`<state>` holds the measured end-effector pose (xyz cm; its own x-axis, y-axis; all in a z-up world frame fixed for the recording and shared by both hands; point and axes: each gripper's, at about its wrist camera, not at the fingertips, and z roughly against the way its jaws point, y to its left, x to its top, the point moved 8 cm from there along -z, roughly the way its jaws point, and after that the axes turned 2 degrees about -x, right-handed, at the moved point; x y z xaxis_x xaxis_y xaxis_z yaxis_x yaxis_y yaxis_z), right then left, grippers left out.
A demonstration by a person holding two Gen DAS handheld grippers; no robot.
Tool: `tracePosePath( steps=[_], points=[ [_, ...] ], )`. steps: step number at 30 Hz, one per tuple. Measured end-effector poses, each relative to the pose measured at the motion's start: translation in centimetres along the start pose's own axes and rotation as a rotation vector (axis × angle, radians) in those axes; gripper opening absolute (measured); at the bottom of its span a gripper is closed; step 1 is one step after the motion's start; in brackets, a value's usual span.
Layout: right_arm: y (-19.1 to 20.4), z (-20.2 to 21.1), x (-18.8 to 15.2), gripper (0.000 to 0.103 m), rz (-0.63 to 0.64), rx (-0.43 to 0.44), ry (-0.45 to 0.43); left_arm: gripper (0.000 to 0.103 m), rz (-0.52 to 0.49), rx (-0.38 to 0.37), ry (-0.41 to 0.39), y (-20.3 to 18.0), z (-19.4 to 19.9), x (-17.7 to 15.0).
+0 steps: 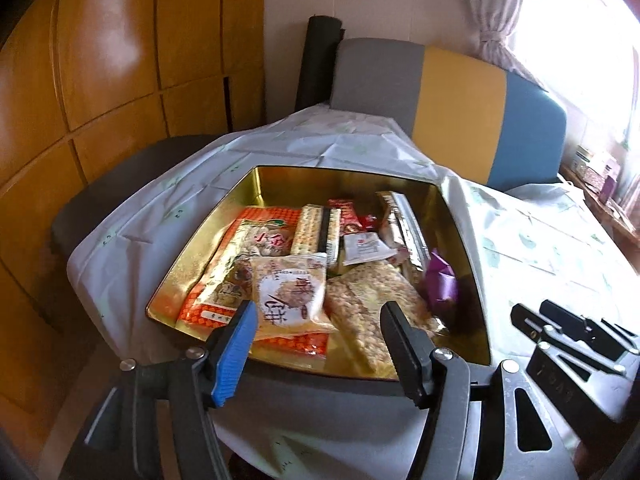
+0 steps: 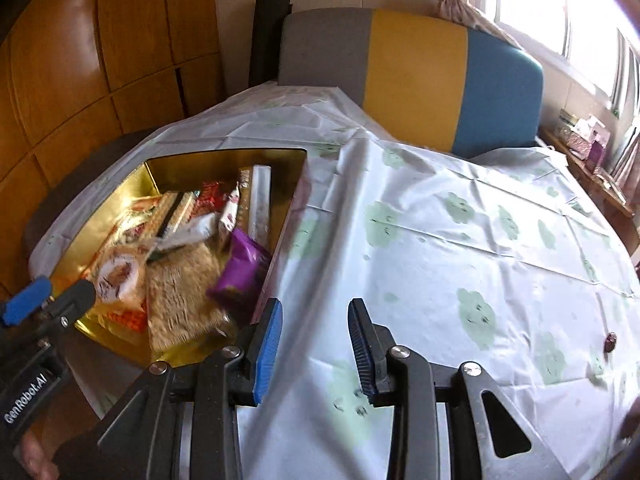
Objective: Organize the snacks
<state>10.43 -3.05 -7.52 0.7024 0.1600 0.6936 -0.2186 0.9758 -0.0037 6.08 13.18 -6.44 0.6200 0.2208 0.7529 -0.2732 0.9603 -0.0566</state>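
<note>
A gold tin box sits on the table and holds several snack packets: an orange packet, a yellow rice-cake packet, a puffed-grain bar and a purple packet. My left gripper is open and empty above the box's near edge. My right gripper is open and empty over the tablecloth, just right of the box. The purple packet lies against the box's right wall. The left gripper shows at the far left of the right wrist view.
A white tablecloth with green prints covers the table. A small dark round item lies at its right. A grey, yellow and blue chair back stands behind. Wooden cabinets are at the left. The right gripper shows beside the box.
</note>
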Motion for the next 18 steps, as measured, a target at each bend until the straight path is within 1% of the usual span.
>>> tracePosePath(
  steps=[2, 5, 11, 18],
  points=[
    [-0.2, 0.4, -0.5, 0.035, 0.000, -0.005, -0.007, 0.065, -0.005, -0.009, -0.018, -0.4, 0.6, 0.0],
    [-0.5, 0.9, -0.5, 0.035, -0.004, -0.014, -0.026, 0.068, -0.022, -0.013, -0.036, -0.9, 1.3, 0.0],
    [-0.8, 1.8, -0.5, 0.035, -0.017, -0.020, -0.056, 0.068, -0.042, -0.023, -0.048, -1.7, 2.0, -0.1],
    [-0.9, 2.4, -0.6, 0.034, -0.018, -0.024, -0.072, 0.069, -0.042, -0.025, -0.063, -1.8, 2.5, 0.0]
  ],
)
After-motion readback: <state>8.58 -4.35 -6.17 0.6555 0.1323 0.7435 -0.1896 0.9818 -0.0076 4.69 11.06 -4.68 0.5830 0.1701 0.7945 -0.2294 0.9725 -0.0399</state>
